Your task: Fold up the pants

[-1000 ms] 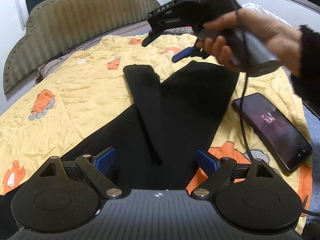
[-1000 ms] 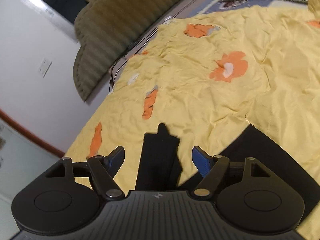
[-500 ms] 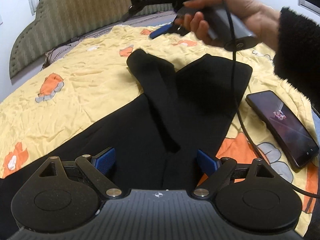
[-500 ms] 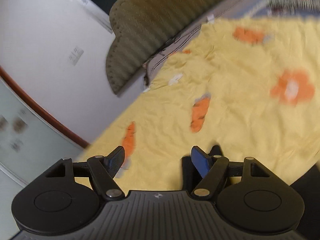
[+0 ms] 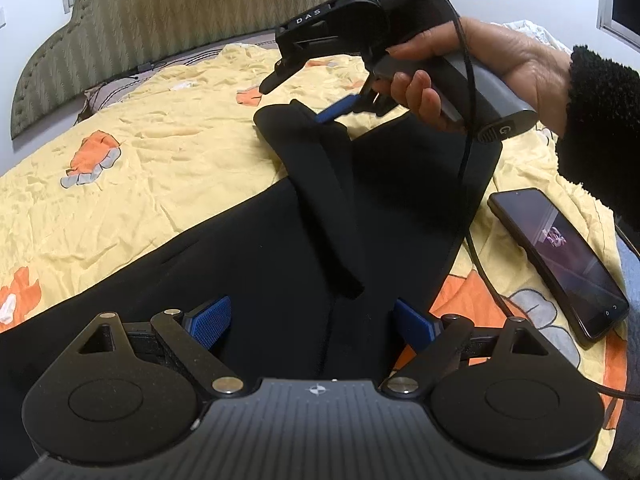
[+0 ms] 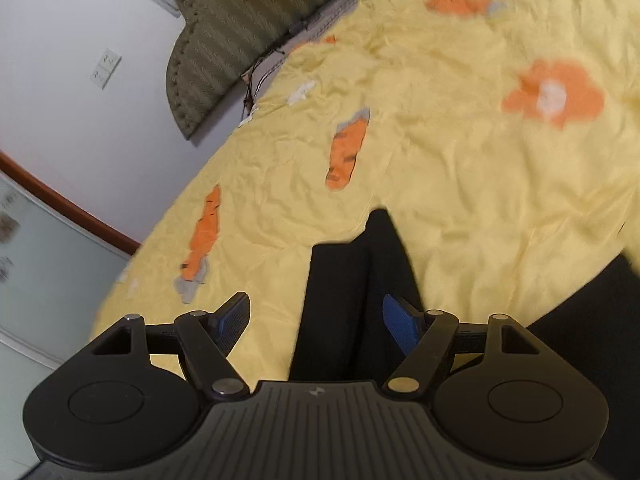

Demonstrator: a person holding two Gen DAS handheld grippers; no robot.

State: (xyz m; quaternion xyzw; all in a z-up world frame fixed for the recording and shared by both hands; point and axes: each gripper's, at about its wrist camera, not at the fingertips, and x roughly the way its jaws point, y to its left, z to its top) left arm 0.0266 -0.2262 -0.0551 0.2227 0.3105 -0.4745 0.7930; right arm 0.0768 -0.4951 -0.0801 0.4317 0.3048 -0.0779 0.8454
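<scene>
Black pants (image 5: 280, 248) lie on the yellow bedspread (image 5: 160, 168), with one narrow folded leg (image 5: 324, 184) laid across the wider part. My left gripper (image 5: 308, 320) is open and empty, low over the near part of the pants. My right gripper (image 5: 304, 92), held in a hand, is open just above the far end of the narrow leg. In the right wrist view the right gripper (image 6: 316, 320) is open with that leg end (image 6: 340, 292) between its fingers, apart from both pads.
A black phone (image 5: 560, 260) lies on the bedspread right of the pants, with the right gripper's cable (image 5: 480, 264) running past it. A padded olive headboard (image 5: 160, 20) stands at the far side. A white wall (image 6: 80, 60) is to the left.
My right gripper came down and back toward the far end of the narrow leg, which now lies between its open fingers. My left gripper stayed open over the near part.
</scene>
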